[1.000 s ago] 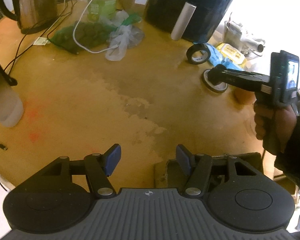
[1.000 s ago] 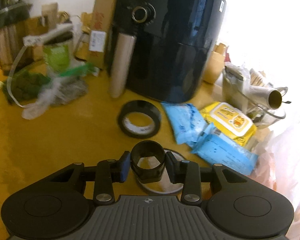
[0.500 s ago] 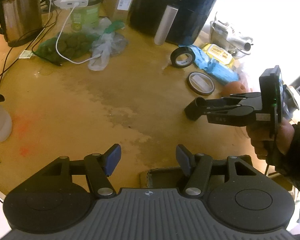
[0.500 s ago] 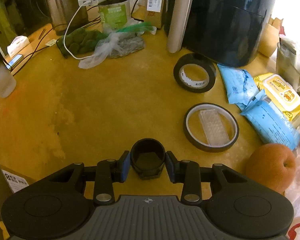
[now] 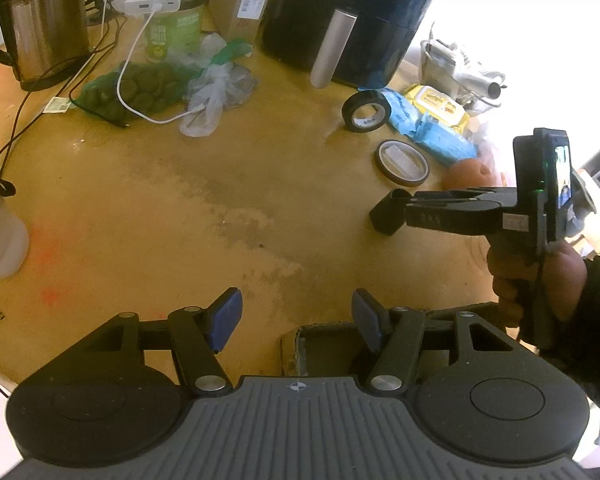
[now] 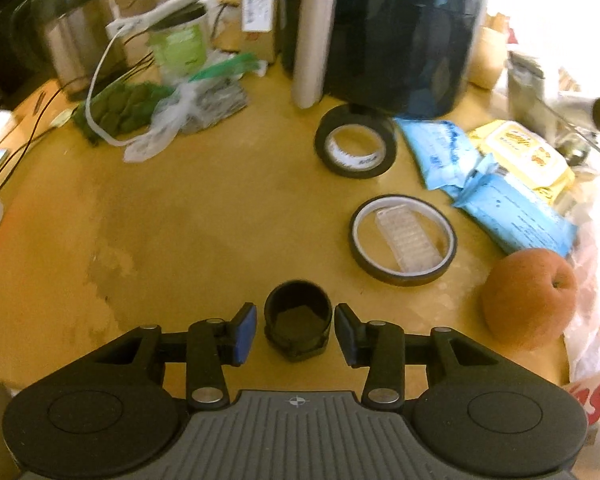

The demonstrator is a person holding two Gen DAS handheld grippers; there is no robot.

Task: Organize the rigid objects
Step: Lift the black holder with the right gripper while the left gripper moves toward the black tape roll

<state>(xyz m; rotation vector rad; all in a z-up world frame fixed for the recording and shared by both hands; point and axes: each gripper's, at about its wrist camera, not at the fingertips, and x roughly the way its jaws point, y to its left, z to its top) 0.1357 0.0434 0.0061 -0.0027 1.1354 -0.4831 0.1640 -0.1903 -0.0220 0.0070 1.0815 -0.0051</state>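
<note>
Seemingly the step in hand is a release; in the left wrist view the left gripper [image 5: 296, 314] hangs with its jaws apart and nothing between them, over the bare yellow tabletop [image 5: 204, 208], well short of the black air fryer [image 5: 352, 16]; a corner of a cardboard box [image 5: 300, 344] shows just under its right finger; to the right, nearer than the air fryer, a hand [image 5: 536, 280] holds the right gripper [image 5: 392, 216] level, the small black cup [image 5: 386, 220] at its tip.

Next, the right wrist view: the cup [image 6: 298, 320] stands upright on the table, well in front of the air fryer [image 6: 384, 32] and nearer than the thin tape ring [image 6: 404, 240]; the right gripper [image 6: 296, 330] has just been opening its jaws, and a sliver of gap shows on each side, so the cup sits released between the pads; the next move likely calls for backing straight off without tipping it.

Against the frame half a second back, the pads then pressed the cup; the black tape roll [image 6: 356, 146] and the brown pear [image 6: 528, 296] lie as before.
</note>
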